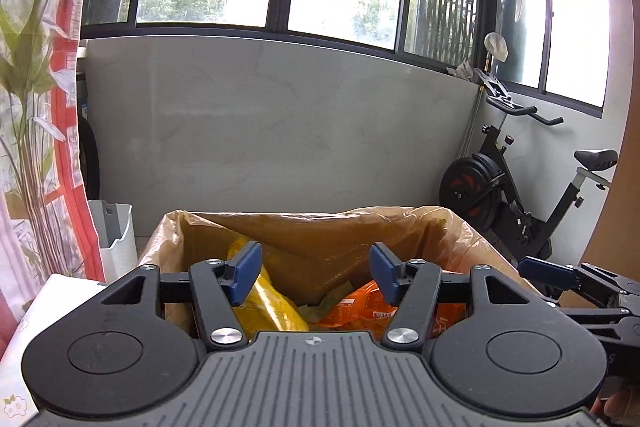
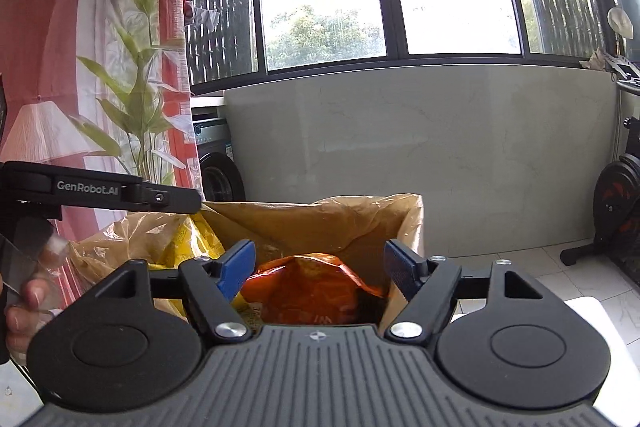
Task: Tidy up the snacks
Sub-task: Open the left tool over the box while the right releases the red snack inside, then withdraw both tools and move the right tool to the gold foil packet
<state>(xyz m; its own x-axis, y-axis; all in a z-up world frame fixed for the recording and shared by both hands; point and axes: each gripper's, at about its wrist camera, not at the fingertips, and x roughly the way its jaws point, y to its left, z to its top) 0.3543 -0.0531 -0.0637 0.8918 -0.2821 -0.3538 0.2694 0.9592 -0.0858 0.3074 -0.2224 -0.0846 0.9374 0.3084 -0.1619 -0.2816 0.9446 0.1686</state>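
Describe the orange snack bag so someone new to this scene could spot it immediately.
Below the big window stands a cardboard box lined with a translucent plastic bag. The orange snack bag lies inside it, toward the right. Its neighbour, the yellow snack bag, lies on the left; only this one is glossy orange.

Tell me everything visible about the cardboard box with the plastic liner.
The cardboard box is brown, open-topped and upright, lined with a thin, crinkled, translucent amber plastic bag that folds over its rim. Inside lie a yellow snack packet on the left and an orange snack packet on the right, side by side. It stands in front of a grey wall, below both tools; no finger presses on it. Its base and outer sides are mostly hidden.
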